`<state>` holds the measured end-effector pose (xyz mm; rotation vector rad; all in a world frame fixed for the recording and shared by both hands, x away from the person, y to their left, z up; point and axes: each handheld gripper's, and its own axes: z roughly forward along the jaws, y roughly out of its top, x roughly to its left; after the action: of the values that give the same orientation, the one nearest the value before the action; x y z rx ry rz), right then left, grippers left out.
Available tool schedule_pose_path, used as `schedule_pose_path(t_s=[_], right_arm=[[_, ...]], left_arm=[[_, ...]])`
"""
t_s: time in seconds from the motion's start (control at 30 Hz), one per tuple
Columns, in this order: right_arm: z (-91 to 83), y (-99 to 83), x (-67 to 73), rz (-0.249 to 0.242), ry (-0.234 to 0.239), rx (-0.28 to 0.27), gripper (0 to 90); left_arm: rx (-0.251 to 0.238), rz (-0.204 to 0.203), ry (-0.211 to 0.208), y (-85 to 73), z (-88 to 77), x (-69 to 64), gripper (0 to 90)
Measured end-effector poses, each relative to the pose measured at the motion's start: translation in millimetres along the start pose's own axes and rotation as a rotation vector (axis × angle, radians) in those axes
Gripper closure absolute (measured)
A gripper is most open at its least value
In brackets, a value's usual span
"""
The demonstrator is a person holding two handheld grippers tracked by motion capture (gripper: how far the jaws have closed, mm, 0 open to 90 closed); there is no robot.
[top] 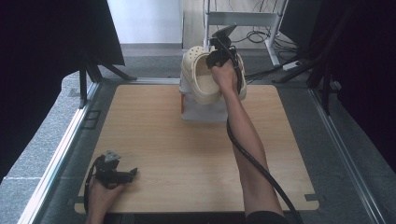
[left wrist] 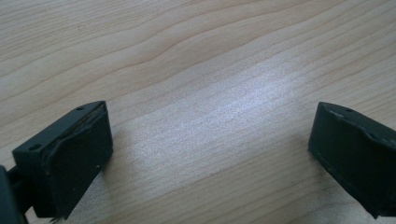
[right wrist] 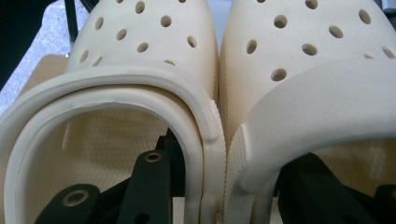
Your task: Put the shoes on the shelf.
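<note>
1. Gripping two cream clogs (top: 204,74) together, the right gripper (top: 218,57) had one jaw inside each, clamping their touching inner walls.
2. They hung over a white box (top: 201,111) at the table's (top: 187,154) far edge.
3. The left gripper (top: 122,175) rested near the table's front-left corner, jaws wide apart and holding nothing.
</note>
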<state>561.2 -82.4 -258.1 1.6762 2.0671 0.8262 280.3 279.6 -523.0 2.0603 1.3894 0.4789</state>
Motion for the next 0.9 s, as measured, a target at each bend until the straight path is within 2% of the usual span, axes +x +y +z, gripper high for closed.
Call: schedule_pose_path(t_s=[0.3,0.6,0.77,0.9], right_arm=[[26.0,25.0,-10.5,0.078,-0.035,0.001,66.1],[52.1,36.7,-15.0,0.128,-0.066,-0.006,65.7],[70.7,33.0,-14.3,0.126,-0.050,0.017,64.3],[74.3,29.9,-13.6,0.098,-0.051,0.006,57.7]], left_arm=[[0.000,0.001,-0.004,1.2,1.0,0.3,0.0],[-0.001,0.005,-0.002,1.3,1.2,0.4,0.0],[-0.001,0.005,-0.002,1.3,1.2,0.4,0.0],[-0.001,0.005,-0.001,1.3,1.2,0.4,0.0]])
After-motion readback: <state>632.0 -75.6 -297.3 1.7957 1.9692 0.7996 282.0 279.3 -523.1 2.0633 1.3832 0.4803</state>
